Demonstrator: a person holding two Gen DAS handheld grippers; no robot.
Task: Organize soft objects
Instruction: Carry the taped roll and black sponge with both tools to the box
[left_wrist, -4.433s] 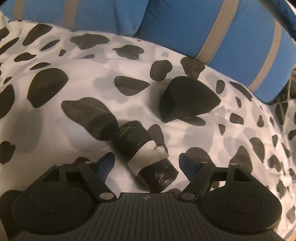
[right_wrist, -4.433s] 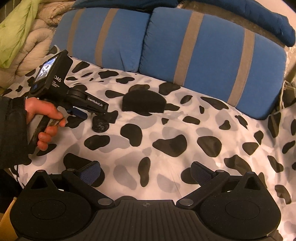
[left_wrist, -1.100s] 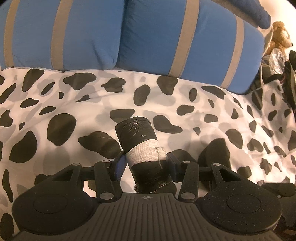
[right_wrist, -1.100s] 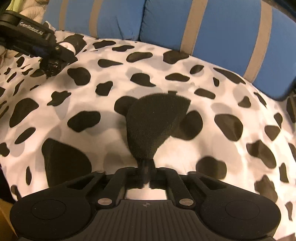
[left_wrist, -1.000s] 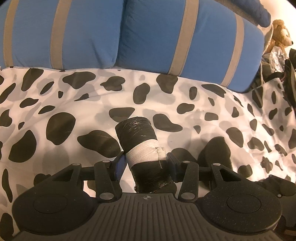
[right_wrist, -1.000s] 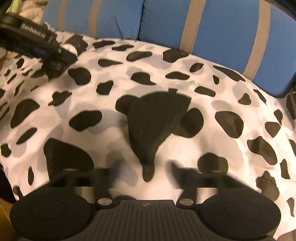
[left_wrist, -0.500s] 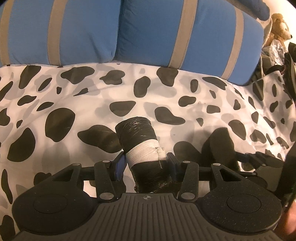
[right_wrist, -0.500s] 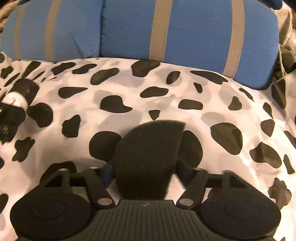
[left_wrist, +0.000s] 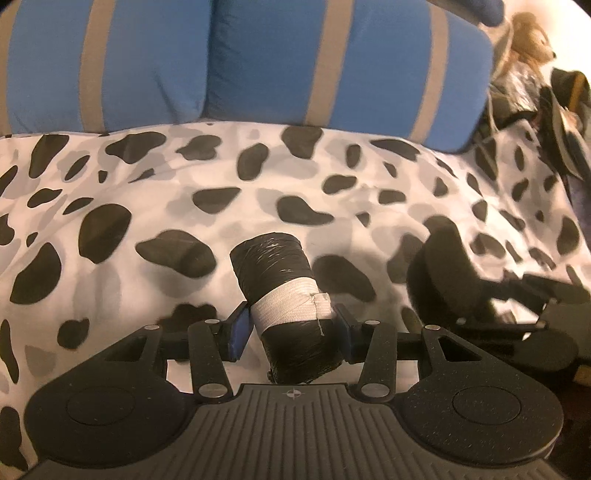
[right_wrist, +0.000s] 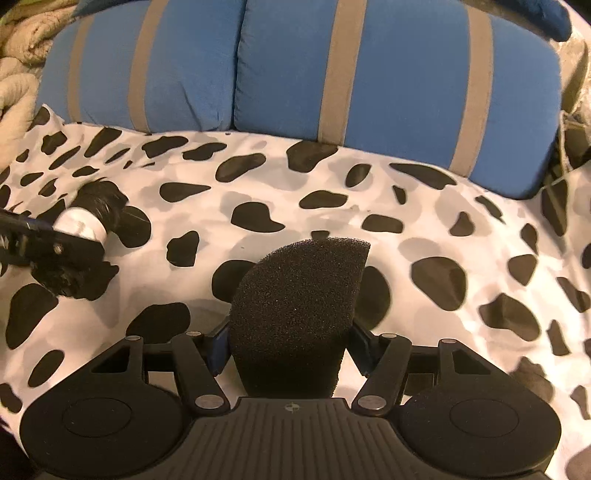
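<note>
My left gripper (left_wrist: 291, 332) is shut on a black plastic-wrapped roll with a white band (left_wrist: 284, 291) and holds it above the cow-print sheet (left_wrist: 147, 206). My right gripper (right_wrist: 291, 347) is shut on a black half-round foam sponge (right_wrist: 299, 306), which stands upright between the fingers. In the left wrist view the sponge (left_wrist: 439, 273) and the right gripper show at the right. In the right wrist view the roll (right_wrist: 92, 214) and the left gripper show at the far left.
Two blue pillows with grey stripes (right_wrist: 369, 74) line the back of the bed. A beige knitted blanket (right_wrist: 14, 85) lies at the back left. A brown plush toy (left_wrist: 528, 33) and dark clutter sit at the back right.
My right gripper let go of the sponge's tip, closed again around its body and lifted it. The left gripper still holds the roll and has drifted slightly.
</note>
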